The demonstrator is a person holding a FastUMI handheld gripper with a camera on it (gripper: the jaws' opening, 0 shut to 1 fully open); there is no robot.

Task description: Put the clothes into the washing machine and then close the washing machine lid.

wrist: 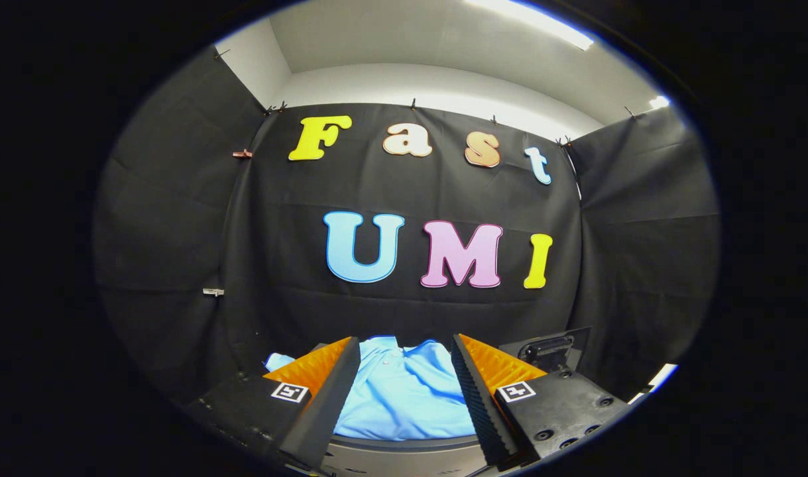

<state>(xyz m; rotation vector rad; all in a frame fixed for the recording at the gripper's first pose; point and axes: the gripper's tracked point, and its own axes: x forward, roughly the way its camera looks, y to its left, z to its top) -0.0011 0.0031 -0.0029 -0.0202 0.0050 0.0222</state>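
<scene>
Hand-held gripper (405, 371): fingers apart, gripping nothing.
Blue shirt (404, 397): lies between and just ahead of the fingers.
Dark hinged panel (549, 349): right of shirt.

The gripper (405, 371) is seen at the bottom centre of the frame, its two fingers spread wide apart and closed on nothing. Between the fingers, low in the frame, a light blue shirt (404, 397) is laid out, its collar and small buttons turned toward the far side; whether the fingers touch the cloth cannot be told. Under the shirt's near edge, at the very bottom, a dark curved rim over a pale surface (404, 457) is shown. Just beyond the right finger, a dark panel with a recessed handle (548, 349) is visible in front of the black cloth wall (278, 278).
</scene>
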